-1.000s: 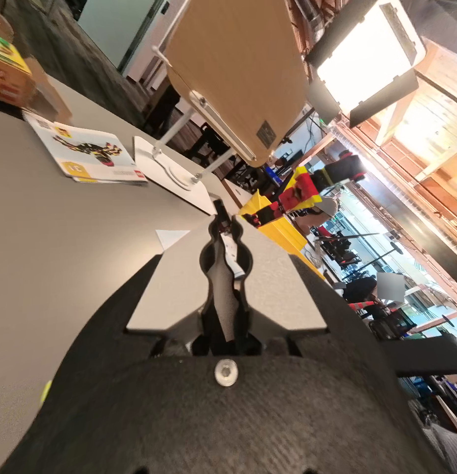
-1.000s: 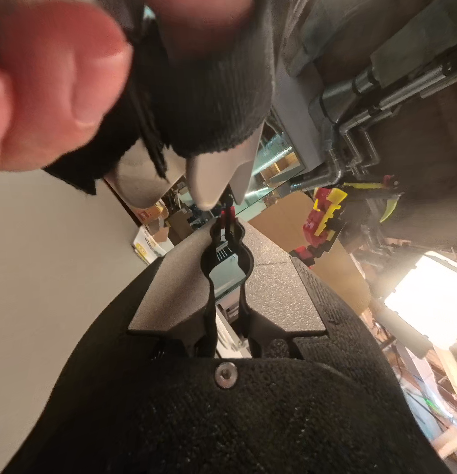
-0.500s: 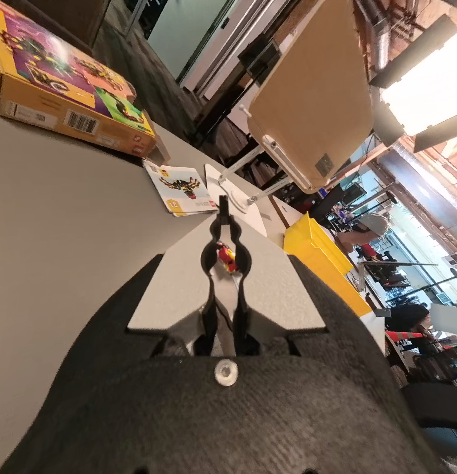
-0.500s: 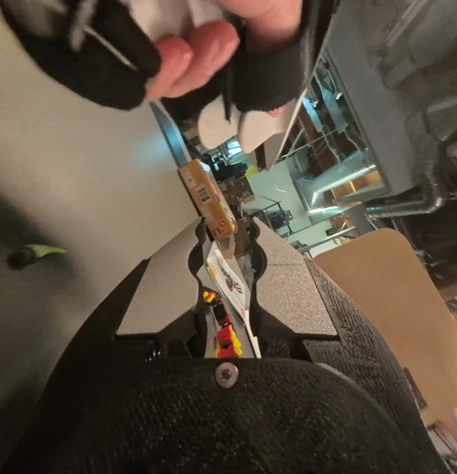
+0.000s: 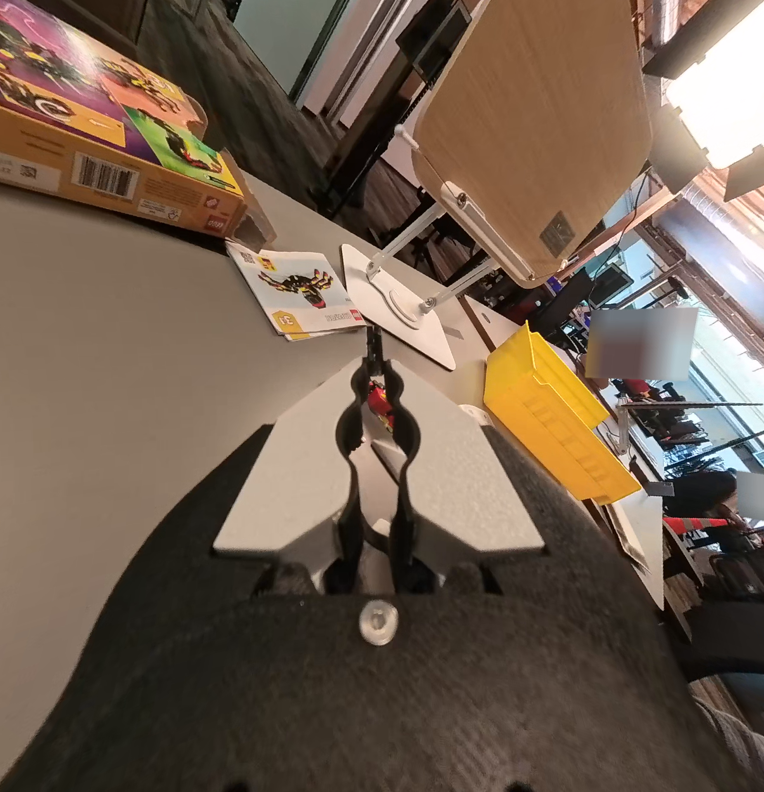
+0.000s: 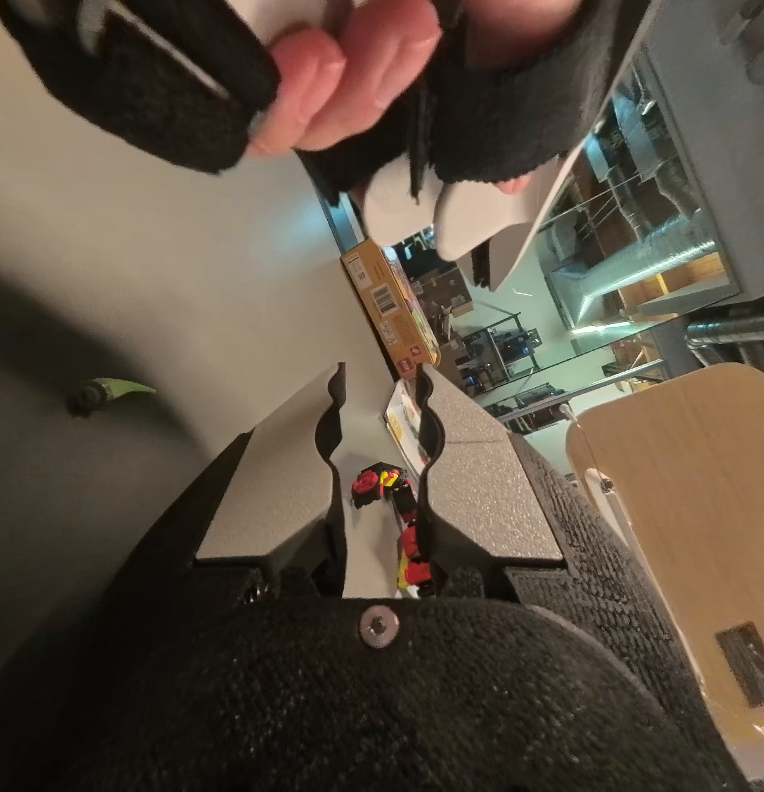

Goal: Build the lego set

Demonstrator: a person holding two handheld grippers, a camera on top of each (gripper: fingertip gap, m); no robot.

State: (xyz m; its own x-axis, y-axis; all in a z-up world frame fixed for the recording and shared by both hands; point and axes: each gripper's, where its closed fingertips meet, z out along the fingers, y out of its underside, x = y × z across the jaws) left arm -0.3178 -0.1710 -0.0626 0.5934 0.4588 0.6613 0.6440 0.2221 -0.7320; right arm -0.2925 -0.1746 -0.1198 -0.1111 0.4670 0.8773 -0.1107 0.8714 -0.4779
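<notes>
Risk sits mostly with the left tool (image 5: 375, 364), whose jaws are closed on a thin black lego piece (image 5: 373, 343) pinched only at the very tips: a slight twist could let so narrow, smooth a part pivot or spring out onto the desk (image 5: 114, 364). The right tool (image 6: 380, 385) stands well open and empty, and the red, yellow and black lego model (image 6: 393, 501) lies on the desk between and behind its fingers, so closing carelessly could knock its studded sections apart. A small green claw-shaped piece (image 6: 110, 392) lies apart on the matte grey desk and looks easy to sweep away. Nearby are a glossy cardboard lego box (image 5: 92, 141), a paper instruction booklet (image 5: 303, 295) and a rigid yellow plastic bin (image 5: 551, 415).
</notes>
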